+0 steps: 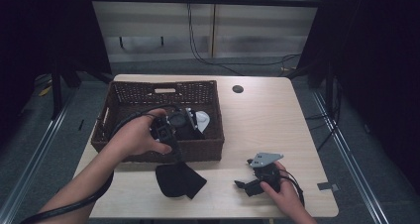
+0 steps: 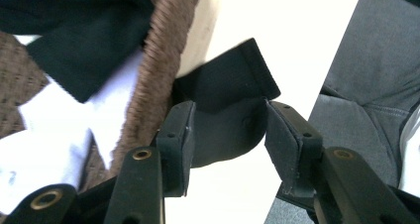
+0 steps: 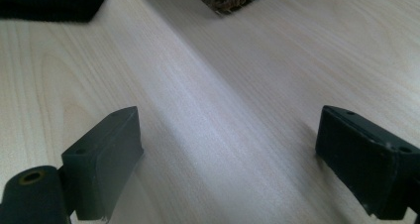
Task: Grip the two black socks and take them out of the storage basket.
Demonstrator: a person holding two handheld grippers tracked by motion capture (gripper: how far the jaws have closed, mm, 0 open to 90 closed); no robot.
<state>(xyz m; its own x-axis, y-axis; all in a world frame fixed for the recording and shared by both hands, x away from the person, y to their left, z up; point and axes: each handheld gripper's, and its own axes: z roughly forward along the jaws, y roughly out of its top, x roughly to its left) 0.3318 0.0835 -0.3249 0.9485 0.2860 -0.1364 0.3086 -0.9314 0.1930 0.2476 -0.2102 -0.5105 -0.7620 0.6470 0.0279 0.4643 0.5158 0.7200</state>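
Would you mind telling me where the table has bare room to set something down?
The widest free patch is right of the basket, running from the round hole down to the right tongs. A smaller strip lies between the black cloth and those tongs. The front left is crowded: left tongs, cloth and basket.

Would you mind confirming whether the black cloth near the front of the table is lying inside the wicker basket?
No, the black cloth lies on the bare table, just in front of the wicker basket.
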